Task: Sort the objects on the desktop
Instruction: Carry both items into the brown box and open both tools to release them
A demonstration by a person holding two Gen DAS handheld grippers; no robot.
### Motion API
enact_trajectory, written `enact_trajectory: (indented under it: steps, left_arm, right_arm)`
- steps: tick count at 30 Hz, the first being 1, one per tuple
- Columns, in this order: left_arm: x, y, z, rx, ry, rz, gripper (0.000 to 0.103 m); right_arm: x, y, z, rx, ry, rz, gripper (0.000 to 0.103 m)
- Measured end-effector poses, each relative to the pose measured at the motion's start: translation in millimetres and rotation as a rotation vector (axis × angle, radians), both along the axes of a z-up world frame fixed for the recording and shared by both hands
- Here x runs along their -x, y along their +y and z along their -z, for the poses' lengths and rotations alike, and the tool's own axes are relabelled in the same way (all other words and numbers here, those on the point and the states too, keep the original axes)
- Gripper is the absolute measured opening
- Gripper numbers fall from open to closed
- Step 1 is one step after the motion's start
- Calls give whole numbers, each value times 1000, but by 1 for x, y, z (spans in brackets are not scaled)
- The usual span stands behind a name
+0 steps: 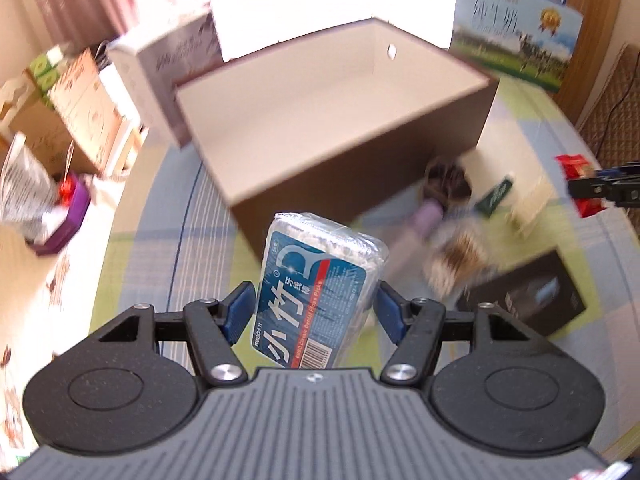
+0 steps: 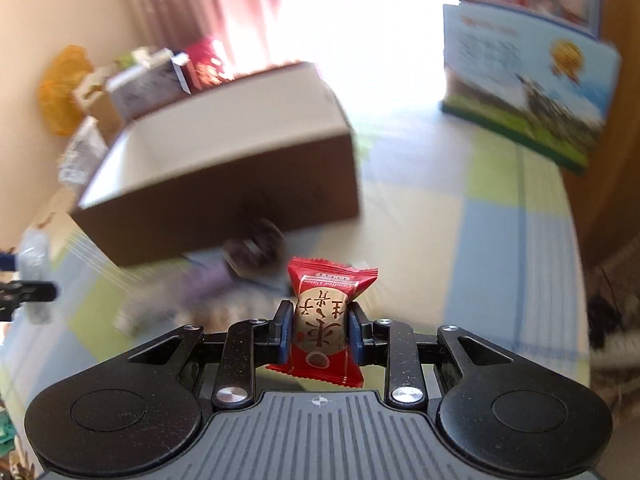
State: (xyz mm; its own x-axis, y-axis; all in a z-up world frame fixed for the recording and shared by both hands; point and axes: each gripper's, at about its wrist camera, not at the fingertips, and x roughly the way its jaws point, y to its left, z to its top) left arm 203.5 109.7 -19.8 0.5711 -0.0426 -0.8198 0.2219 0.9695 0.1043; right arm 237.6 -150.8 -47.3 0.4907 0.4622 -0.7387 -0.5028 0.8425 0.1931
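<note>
Left gripper (image 1: 316,312): jaws clenched on a blue packet of dental floss picks (image 1: 320,292), held upright above the tabletop (image 1: 160,216), just short of the near wall of the brown box (image 1: 340,168). Box open at the top, pale inside, nothing seen in it.

Right gripper (image 2: 319,334): jaws clenched on a red wrapped candy (image 2: 324,320), gold label facing the camera, wrapper ends sticking out above and below the blue pads (image 2: 285,330). Same brown box (image 2: 224,200) ahead and to the left.

Beside the box on the checked tabletop: a blurred heap of small things, among them a dark round object (image 1: 448,180), a green packet (image 1: 494,196), a black carton (image 1: 528,296). Milk carton (image 1: 516,36) at the far right edge.
</note>
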Motion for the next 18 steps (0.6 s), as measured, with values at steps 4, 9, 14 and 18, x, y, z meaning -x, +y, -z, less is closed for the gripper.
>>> enact_trajectory:
  steps: [4,9,14,18]
  left_arm:
    - [-30,-5,-20,26,-51,14,61]
    - [-80,-14,-36,64,-84,15,61]
    - [-131,-18,-37,91,-70,-15,61]
    - [-168,-22,-25,99,-30,-42,61]
  right_arm:
    - [-25,29,-23,-39,-49,-78,25]
    - [-59,68,-40,-58,-88,-150,25]
    - [-98,105,-40,-50,-87,-198,25]
    - [-125,130,-23,-1,-78,-235,25]
